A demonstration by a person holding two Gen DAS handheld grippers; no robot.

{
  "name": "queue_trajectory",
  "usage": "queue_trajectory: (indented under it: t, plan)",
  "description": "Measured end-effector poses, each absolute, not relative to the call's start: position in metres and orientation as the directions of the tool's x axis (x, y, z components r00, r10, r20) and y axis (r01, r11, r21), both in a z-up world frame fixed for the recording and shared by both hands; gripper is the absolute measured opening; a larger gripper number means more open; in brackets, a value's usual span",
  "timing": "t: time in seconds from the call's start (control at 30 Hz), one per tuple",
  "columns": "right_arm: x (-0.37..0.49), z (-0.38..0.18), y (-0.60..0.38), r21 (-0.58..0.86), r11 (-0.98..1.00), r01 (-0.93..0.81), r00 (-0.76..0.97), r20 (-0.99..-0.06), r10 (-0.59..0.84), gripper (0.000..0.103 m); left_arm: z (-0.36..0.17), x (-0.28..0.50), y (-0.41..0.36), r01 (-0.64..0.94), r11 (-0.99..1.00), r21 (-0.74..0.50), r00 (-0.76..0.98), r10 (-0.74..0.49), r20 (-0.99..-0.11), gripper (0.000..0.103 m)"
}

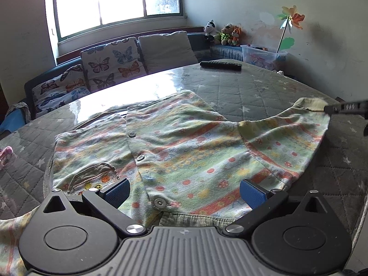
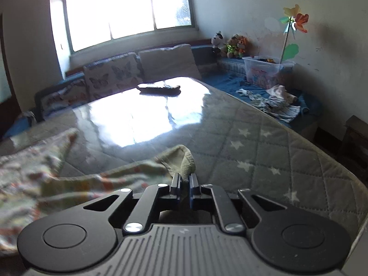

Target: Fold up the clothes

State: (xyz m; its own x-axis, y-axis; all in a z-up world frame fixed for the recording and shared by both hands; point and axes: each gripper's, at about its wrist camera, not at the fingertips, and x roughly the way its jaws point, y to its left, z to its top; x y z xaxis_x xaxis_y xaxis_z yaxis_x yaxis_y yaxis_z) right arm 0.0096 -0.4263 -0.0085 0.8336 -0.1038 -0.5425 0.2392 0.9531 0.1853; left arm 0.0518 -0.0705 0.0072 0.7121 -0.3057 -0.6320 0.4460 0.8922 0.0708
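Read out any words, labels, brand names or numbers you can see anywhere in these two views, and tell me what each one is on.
No text can be read in either view.
Remote control: any button markings are too small and blurred.
Clear plastic bin: colourful pictures show, but no legible words.
Patterned shirt: printed flowers and stripes only, no lettering.
Left gripper: a small emblem on its body, no readable letters.

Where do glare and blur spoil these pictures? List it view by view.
Left wrist view: window blown out, its glare whitening the table beyond the sharp shirt. Right wrist view: a larger glare patch mid-table, shirt blurred at left, only the cuff in the right gripper crisp.
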Motion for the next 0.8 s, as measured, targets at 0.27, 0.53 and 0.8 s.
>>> queue_trajectory:
  t: [0.27,0.53,0.8]
  plan:
    - [0.023,0.056,-0.376,0.326,0.944,-0.057,0.888,-0.415,0.197,0.006,0.003,0.049,-0.058,0.415,0.908,0.063,0.723,-0.288,-0.628,0.103]
    - [0.054,0.087,-0.277,0.323,0.881,-0.346,0.813,-0.365,0.453,0.005,0.004,0.042,-0.032,0.356,0.933,0.043,0.748,-0.257,-0.612,0.103]
    - [0.072,0.082,-0.200,0.318,0.809,-0.493,0.708,-0.393,0.586,0.005,0.002,0.038,-0.008,0.302,0.953,0.027,0.764,-0.225,-0.605,0.103]
